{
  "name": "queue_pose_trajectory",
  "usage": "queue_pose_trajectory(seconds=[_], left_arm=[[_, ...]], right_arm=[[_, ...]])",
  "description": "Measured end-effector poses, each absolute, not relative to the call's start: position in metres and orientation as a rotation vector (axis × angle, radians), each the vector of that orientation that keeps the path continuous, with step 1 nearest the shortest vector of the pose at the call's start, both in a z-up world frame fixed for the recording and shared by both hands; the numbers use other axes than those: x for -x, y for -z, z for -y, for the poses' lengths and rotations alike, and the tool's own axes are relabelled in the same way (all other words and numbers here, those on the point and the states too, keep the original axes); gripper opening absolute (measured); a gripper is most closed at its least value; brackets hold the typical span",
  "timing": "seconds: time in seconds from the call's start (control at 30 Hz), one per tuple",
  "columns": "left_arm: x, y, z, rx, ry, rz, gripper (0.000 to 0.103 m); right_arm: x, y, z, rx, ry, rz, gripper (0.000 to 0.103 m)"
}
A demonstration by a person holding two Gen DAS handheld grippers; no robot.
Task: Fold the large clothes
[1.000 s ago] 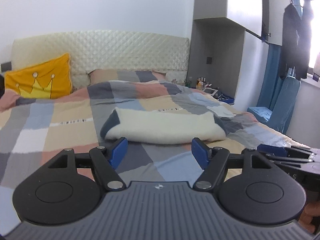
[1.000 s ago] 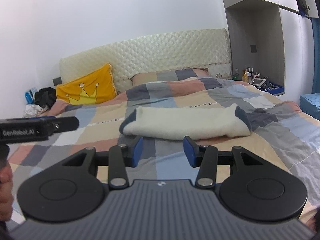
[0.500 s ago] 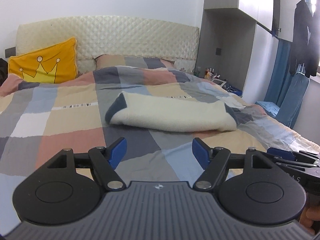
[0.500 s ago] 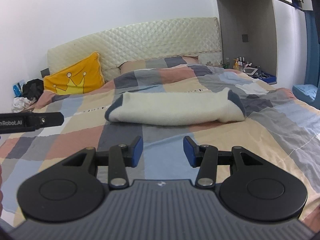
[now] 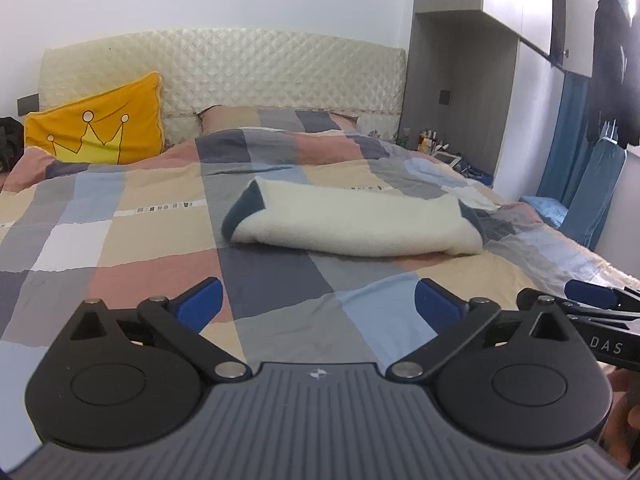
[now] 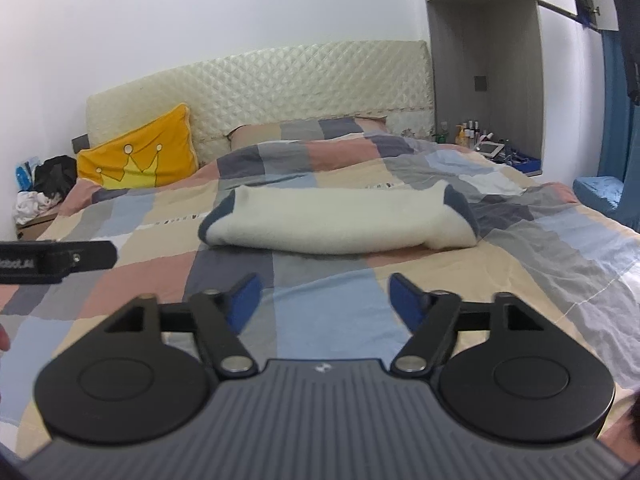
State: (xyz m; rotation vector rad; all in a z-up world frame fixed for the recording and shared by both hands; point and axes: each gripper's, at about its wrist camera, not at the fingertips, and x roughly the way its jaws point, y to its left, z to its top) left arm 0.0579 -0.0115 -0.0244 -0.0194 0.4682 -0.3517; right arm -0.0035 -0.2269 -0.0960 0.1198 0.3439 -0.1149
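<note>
While both grippers' fingers are spreading with nothing between them, the folded cream fleece garment lies on the bed (soft, bulky, probably light); its navy-edged ends look best to grasp.

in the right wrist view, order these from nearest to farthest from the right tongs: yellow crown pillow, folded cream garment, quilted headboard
From the right tongs, whose jaws are opening with nothing between them:
1. folded cream garment, straight ahead on the checked duvet.
2. yellow crown pillow, far left, leaning near the head of the bed.
3. quilted headboard, behind the pillow, against the wall.
</note>
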Motion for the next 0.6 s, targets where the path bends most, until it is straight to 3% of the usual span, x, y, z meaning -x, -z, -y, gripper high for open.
queue_pose_trajectory(seconds=[0.03,0.1,0.13,0.6], left_arm=[[-0.056,0.023,0.011,0.020,0.352,-0.465,0.103],[-0.051,0.022,0.010,0.023,0.344,-0.461,0.103],[-0.051,0.021,0.009,0.028,0.345,-0.463,0.103],[-0.026,0.010,0.003,0.030,0.373,-0.443,0.103]], right_arm=[[0.004,0.095,0.227,-0.122,0.118,-0.343,0.088],[0.005,0.094,0.228,-0.115,0.129,-0.344,0.092],[0.005,0.093,0.228,-0.110,0.137,-0.347,0.103],[0.022,0.080,0.224,-0.102,0.155,-0.330,0.103]])
